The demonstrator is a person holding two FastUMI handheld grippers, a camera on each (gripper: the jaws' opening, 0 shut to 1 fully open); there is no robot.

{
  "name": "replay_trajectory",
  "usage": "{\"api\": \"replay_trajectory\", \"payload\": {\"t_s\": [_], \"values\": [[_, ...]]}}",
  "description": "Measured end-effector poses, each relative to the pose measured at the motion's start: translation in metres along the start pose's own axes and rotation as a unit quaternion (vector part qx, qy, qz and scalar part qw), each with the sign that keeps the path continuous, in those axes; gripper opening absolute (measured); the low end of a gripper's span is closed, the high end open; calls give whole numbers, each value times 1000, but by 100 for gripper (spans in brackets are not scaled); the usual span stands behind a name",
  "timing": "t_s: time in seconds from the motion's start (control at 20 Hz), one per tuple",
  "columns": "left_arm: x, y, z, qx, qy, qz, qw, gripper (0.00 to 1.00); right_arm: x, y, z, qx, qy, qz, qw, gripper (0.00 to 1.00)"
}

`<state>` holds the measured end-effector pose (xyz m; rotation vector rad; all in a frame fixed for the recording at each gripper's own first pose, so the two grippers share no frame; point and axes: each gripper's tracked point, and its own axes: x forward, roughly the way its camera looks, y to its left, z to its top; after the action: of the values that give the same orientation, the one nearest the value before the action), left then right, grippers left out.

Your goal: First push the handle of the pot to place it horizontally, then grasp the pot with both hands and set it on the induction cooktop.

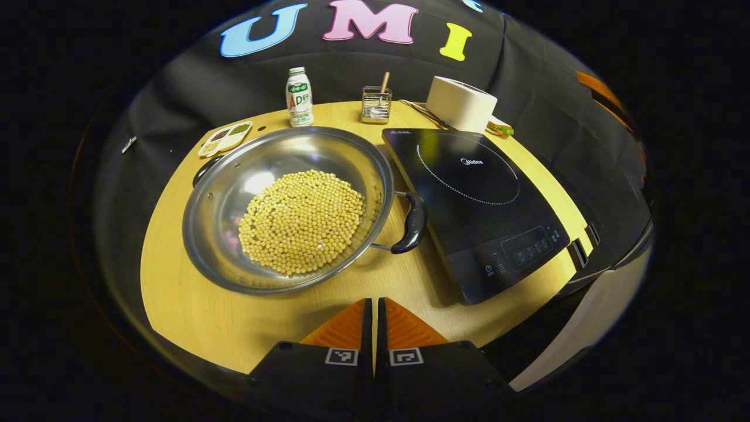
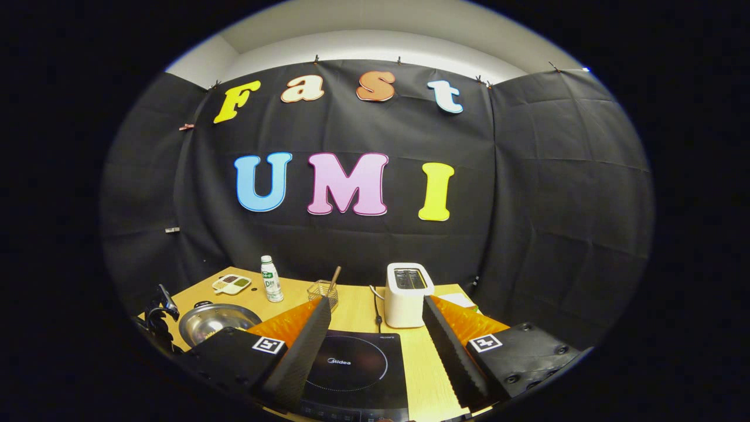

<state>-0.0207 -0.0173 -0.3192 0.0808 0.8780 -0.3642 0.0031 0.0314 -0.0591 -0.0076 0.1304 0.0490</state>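
Note:
A wide steel pot (image 1: 217, 193) holding yellow beans (image 1: 302, 221) sits on the wooden table (image 1: 176, 281), left of the black induction cooktop (image 1: 474, 205). One black pot handle (image 1: 412, 224) points toward the cooktop; the other handle (image 1: 202, 170) lies at the far left rim. My left gripper (image 1: 374, 310) is shut, empty, just in front of the pot near the table's front edge. In the right gripper view, my right gripper (image 2: 372, 337) stands open above the cooktop (image 2: 357, 366), with the pot (image 2: 214, 321) off to the left.
Along the back of the table stand a small white bottle (image 1: 299, 97), a wire holder with a stick (image 1: 376, 104), a white toaster (image 1: 461, 103) with its cord, and a small divided dish (image 1: 225, 138). The other gripper (image 2: 159, 316) appears at the far left.

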Motion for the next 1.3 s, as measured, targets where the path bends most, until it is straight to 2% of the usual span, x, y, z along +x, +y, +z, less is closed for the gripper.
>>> {"api": "replay_trajectory", "payload": {"t_s": [0.2,0.5,1.3], "values": [[15,-8,13,28,6,-3,1000,5,0,-20,2,1,-1,-19,1000,98],[32,-19,30,44,5,-7,999,5,1,-32,1,-5,-2,-20,1000,98],[70,-26,76,18,-13,8,1000,5,10,-50,-9,2,16,-18,1000,98]]}}
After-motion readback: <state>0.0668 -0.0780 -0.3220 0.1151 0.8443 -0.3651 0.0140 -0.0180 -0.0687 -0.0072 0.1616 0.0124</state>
